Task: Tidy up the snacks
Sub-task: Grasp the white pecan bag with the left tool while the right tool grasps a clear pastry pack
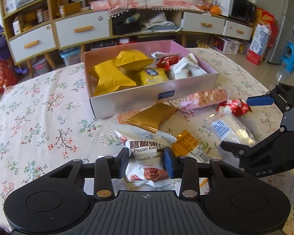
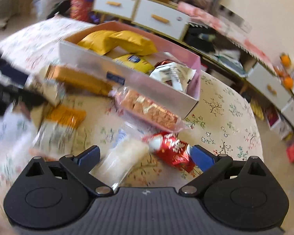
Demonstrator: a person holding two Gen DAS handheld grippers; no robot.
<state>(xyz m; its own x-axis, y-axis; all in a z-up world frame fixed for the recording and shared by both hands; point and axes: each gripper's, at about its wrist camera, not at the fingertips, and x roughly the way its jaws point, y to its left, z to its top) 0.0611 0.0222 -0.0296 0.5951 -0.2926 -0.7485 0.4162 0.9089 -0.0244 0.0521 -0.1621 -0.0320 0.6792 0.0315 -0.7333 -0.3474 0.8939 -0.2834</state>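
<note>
My left gripper (image 1: 147, 162) is shut on a white pecan-kernel packet (image 1: 145, 146), its pads pinching the packet's sides low over the floral tablecloth. Behind it stands the pink-lined box (image 1: 152, 99), holding yellow bags (image 1: 111, 78), a red packet and white packets. My right gripper (image 2: 145, 155) is open; a clear packet of white snack (image 2: 125, 154) and a red foil packet (image 2: 172, 152) lie between its blue fingers (image 2: 201, 156). The left wrist view shows the right gripper (image 1: 247, 123) at the right edge, straddling that clear packet (image 1: 231, 129) beside the red packet (image 1: 235, 106).
Loose on the cloth in front of the box lie a gold packet (image 1: 152, 115), an orange-and-clear packet (image 1: 188, 143) and a pink cracker pack (image 1: 203, 98). Bare tablecloth (image 1: 39, 121) spreads to the left. Drawer cabinets (image 1: 82, 29) stand behind the table.
</note>
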